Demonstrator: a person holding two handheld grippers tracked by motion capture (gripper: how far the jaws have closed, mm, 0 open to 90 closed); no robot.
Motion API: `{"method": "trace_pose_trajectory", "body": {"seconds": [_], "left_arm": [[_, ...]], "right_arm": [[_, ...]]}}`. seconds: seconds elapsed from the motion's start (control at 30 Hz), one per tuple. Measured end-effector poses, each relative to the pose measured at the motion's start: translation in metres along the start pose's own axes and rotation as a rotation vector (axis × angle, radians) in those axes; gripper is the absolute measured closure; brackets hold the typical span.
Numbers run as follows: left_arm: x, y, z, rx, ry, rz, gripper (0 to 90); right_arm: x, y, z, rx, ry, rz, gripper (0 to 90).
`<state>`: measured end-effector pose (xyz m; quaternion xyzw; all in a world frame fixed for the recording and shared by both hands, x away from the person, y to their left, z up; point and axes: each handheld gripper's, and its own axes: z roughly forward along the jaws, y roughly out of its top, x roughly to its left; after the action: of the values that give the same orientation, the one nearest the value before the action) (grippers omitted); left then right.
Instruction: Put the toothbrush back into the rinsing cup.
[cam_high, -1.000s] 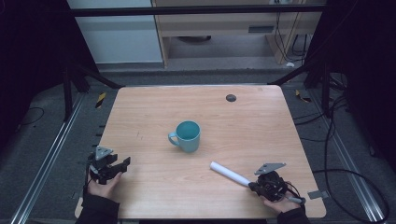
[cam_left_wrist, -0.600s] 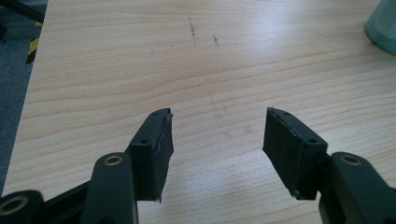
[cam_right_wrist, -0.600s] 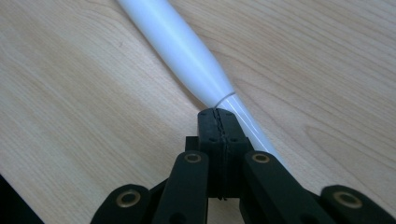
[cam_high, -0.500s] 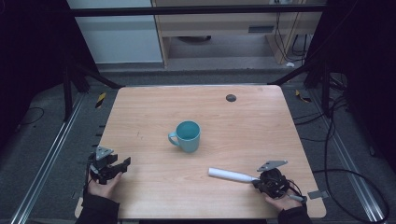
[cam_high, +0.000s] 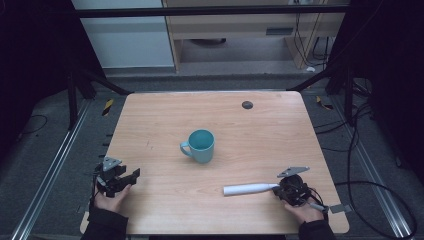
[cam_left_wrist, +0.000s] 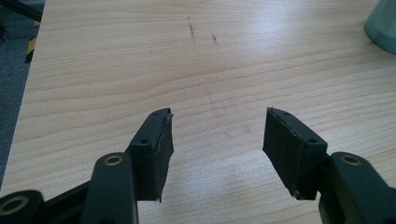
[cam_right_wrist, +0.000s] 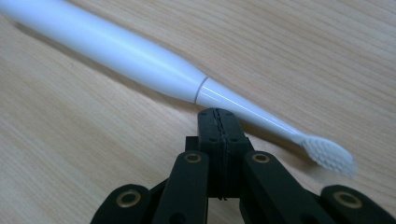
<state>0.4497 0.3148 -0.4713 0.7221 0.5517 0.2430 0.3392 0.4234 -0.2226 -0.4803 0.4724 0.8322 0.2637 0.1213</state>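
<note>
Your left gripper (cam_high: 131, 176) sits at the table's (cam_high: 210, 115) near-left corner, jaws wide apart and holding nothing. The teal mug (cam_high: 200, 146) stands mid-table. Near the front-right corner, the white electric toothbrush (cam_high: 248, 189) lies flat, your right gripper (cam_right_wrist: 218, 114) pinched together, empty, tips against its neck.

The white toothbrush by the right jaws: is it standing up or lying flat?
Lying flat. The toothbrush rests lengthwise on the table, bristles at one end, just beyond the right gripper, whose jaws are shut with nothing between them.

Toothbrush (cam_high: 248, 189) swung from diagonal to nearly level across table; closed right tool (cam_high: 280, 187) at its brush end shifted slightly
</note>
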Motion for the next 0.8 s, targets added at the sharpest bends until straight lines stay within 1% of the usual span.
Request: {"method": "trace_pose_trajectory", "body": {"seconds": [0.03, 0.07, 0.13, 0.3, 0.4, 0.43, 0.57, 0.67, 0.8], "left_arm": [[0.0, 0.0, 0.0, 0.0, 0.0, 0.0, 41.5], [0.0, 0.0, 0.0, 0.0, 0.0, 0.001, 41.5], [0.0, 0.0, 0.0, 0.001, 0.0, 0.001, 41.4], [0.0, 0.0, 0.0, 0.001, 0.001, 0.001, 41.5], [0.0, 0.0, 0.0, 0.003, 0.001, 0.003, 41.5], [0.0, 0.0, 0.0, 0.003, 0.001, 0.002, 41.5], [0.0, 0.0, 0.0, 0.002, 0.001, 0.003, 41.5], [0.0, 0.0, 0.0, 0.002, 0.001, 0.002, 41.5], [0.0, 0.0, 0.001, 0.003, 0.001, 0.002, 41.6]], "right_arm": [[0.0, 0.001, 0.0, 0.004, 0.005, 0.008, 90.0], [-0.001, 0.001, 0.001, 0.001, -0.005, 0.007, 90.0], [-0.003, 0.003, 0.002, 0.002, -0.011, 0.008, 90.0], [-0.006, 0.007, 0.006, 0.001, -0.034, 0.026, 90.0], [-0.009, 0.009, 0.007, -0.001, -0.037, 0.039, 90.0], [-0.009, 0.01, 0.008, 0.0, -0.047, 0.041, 90.0], [-0.012, 0.012, 0.009, -0.002, -0.053, 0.04, 90.0], [-0.016, 0.014, 0.012, -0.009, -0.052, 0.059, 90.0], [-0.017, 0.015, 0.012, -0.024, -0.058, 0.059, 90.0]]}}
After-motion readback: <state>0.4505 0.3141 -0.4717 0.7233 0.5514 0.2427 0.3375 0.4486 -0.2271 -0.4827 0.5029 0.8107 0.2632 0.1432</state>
